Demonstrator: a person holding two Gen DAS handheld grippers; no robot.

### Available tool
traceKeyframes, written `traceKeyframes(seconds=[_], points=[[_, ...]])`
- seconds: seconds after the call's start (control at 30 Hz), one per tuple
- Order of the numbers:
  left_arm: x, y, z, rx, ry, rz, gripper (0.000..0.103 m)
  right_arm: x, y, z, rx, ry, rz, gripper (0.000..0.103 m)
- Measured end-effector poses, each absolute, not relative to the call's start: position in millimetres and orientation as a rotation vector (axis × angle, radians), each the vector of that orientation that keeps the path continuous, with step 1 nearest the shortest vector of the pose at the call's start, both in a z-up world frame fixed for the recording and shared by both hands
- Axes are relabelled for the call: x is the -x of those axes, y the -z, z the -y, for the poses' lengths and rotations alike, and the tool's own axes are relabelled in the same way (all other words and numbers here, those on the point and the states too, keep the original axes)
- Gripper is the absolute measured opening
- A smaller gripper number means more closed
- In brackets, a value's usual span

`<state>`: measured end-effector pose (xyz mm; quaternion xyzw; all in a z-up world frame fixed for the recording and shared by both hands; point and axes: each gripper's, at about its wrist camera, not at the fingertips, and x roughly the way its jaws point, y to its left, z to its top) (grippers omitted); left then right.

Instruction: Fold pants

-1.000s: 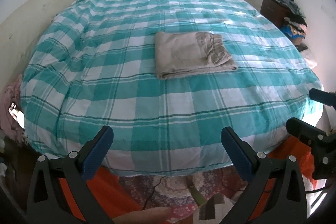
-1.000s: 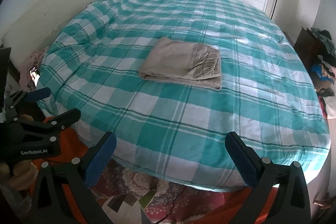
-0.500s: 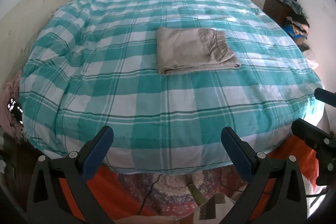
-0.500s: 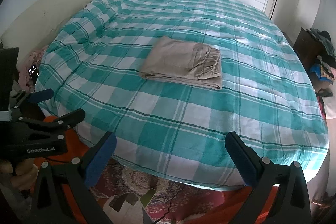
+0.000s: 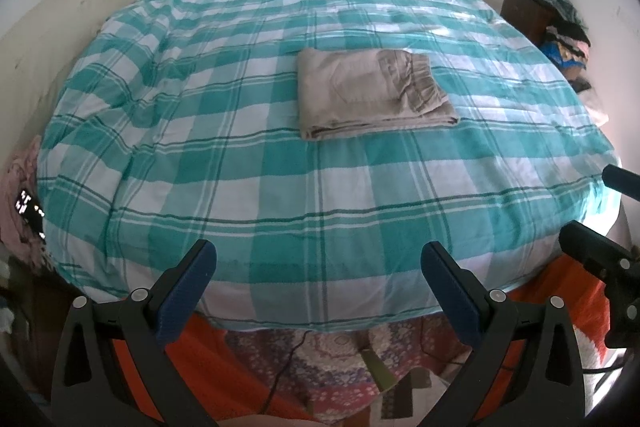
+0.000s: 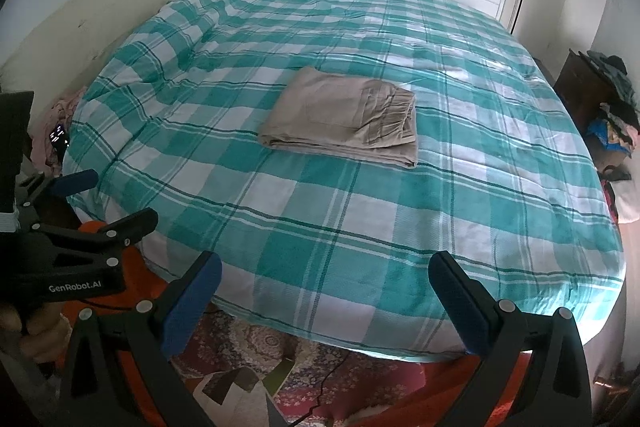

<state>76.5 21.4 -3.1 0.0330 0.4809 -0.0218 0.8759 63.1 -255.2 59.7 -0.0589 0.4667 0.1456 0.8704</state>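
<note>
Folded pants point(image 5: 370, 93) on checked bedspread point(image 5: 240, 187)

Left gripper point(image 5: 319, 277) and right gripper point(image 6: 326, 287) hover side by side, jaws spread wide, holding nothing.

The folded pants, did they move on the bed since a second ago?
No. The folded pants lie on the same teal and white squares of the checked bedspread; only the cameras shifted slightly.
</note>
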Motion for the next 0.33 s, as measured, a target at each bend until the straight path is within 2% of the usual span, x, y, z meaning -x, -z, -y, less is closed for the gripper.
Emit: traceKeyframes(seconds=[0.33], points=[[-75.1,4.3,-23.3,-0.075,0.065,-0.984,0.102,-63.0,-58.2,254.5,0.126,-0.304,-0.977,0.102]])
